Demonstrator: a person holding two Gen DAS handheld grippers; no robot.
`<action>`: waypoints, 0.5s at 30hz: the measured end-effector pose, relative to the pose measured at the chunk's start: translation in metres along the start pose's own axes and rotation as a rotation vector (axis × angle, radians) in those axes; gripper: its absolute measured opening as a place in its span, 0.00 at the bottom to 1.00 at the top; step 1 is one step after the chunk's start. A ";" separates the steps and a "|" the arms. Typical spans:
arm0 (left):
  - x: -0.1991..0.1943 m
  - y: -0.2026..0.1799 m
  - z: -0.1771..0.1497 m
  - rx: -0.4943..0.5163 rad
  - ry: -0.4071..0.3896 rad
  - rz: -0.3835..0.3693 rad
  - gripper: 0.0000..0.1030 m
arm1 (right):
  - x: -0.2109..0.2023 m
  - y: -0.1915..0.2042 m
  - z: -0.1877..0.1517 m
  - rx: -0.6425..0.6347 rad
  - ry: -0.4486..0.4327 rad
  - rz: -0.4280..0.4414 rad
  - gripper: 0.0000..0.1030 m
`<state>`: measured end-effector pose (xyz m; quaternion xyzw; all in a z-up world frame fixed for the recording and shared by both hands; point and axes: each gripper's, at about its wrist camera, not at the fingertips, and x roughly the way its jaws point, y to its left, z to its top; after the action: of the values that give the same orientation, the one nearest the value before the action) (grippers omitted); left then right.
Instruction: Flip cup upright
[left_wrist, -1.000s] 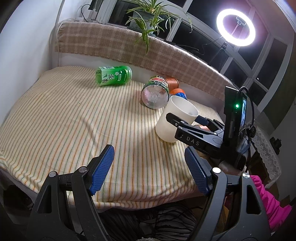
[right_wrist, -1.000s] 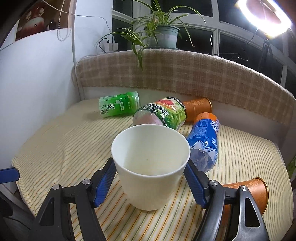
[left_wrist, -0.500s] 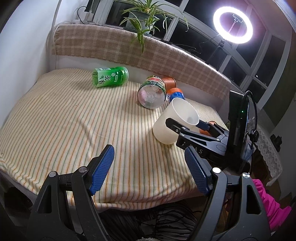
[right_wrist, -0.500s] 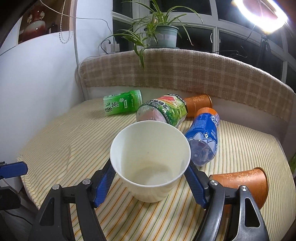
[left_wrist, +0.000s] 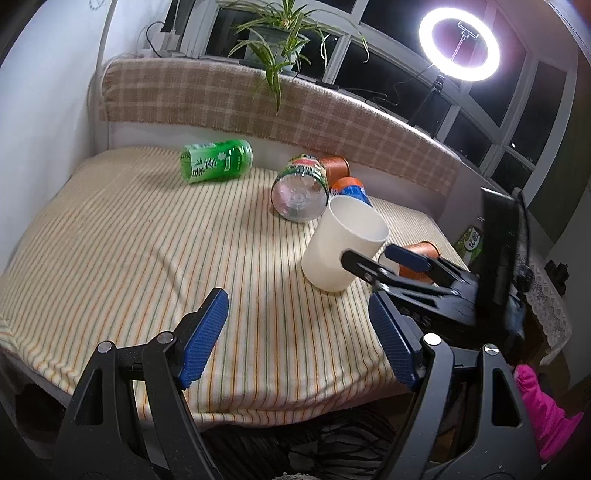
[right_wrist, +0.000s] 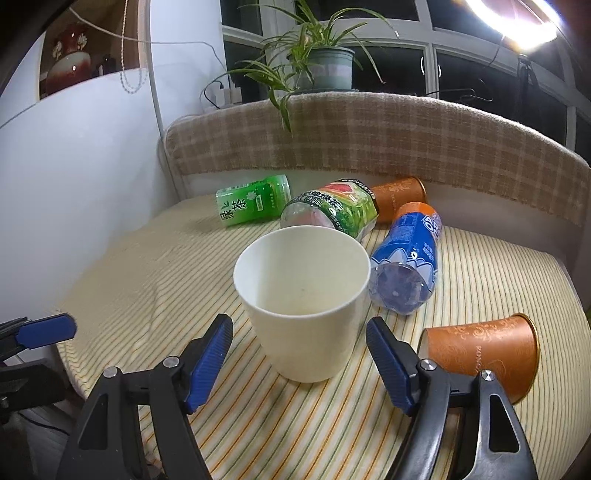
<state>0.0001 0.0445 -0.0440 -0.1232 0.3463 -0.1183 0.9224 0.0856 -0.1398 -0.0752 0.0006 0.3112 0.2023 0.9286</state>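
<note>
A white paper cup (right_wrist: 303, 295) stands upright, mouth up, on the striped bedcover (right_wrist: 147, 280). My right gripper (right_wrist: 299, 354) is open just behind it, its blue pads apart from the cup's sides and not touching. In the left wrist view the cup (left_wrist: 341, 247) sits at centre right with the right gripper (left_wrist: 376, 258) beside it. My left gripper (left_wrist: 299, 332) is open and empty over the near part of the bedcover (left_wrist: 129, 258), well short of the cup.
A green tea bottle (right_wrist: 255, 199), a clear bottle with a green label (right_wrist: 332, 210), a blue bottle (right_wrist: 406, 258) and two orange cups (right_wrist: 399, 197) (right_wrist: 484, 350) lie on their sides near the white cup. A checked headboard (right_wrist: 369, 144) and plant (right_wrist: 314, 62) stand behind.
The right gripper has let go of the white cup and drawn back; the cup went from tilted and held to standing on the cover. The left gripper stays open.
</note>
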 end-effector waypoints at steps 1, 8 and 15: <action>0.000 -0.001 0.002 0.005 -0.011 0.004 0.78 | -0.004 -0.001 -0.001 0.008 -0.005 0.004 0.75; -0.005 -0.015 0.020 0.071 -0.138 0.065 0.78 | -0.038 -0.012 -0.007 0.078 -0.050 0.019 0.80; -0.014 -0.030 0.030 0.134 -0.268 0.129 0.88 | -0.078 -0.025 -0.007 0.141 -0.140 -0.017 0.89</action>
<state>0.0061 0.0246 -0.0038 -0.0538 0.2185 -0.0639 0.9723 0.0349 -0.1925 -0.0388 0.0776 0.2592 0.1715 0.9473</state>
